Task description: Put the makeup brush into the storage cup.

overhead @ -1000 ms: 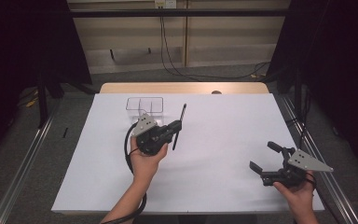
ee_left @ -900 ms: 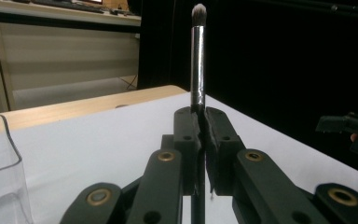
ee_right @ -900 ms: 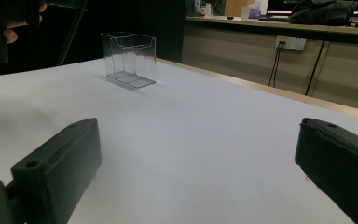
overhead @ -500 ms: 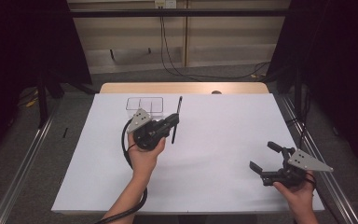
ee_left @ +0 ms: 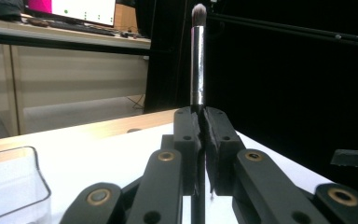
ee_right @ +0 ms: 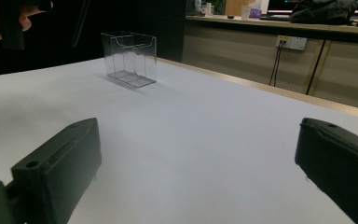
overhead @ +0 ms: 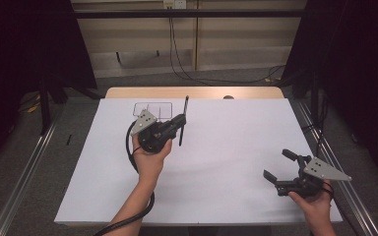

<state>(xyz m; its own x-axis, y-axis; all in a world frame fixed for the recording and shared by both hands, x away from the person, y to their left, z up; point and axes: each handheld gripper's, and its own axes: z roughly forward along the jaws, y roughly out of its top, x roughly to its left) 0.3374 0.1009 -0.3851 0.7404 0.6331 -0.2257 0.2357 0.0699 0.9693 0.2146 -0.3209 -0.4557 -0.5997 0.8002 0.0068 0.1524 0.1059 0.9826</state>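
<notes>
The left gripper (overhead: pixel 177 127) is clamped on a makeup brush (overhead: pixel 183 120), held above the desk (overhead: pixel 226 147) near its far left part, just beside the clear box (overhead: pixel 152 109) at the far edge. In the left gripper view the brush (ee_left: pixel 197 60) stands upright, bristles on top, long axis vertical. The right gripper (overhead: pixel 281 164), near the right edge, has its jaws apart. No writing is readable.

Brush (overhead: pixel 183 120) just right of clear box (overhead: pixel 152 109)
</notes>
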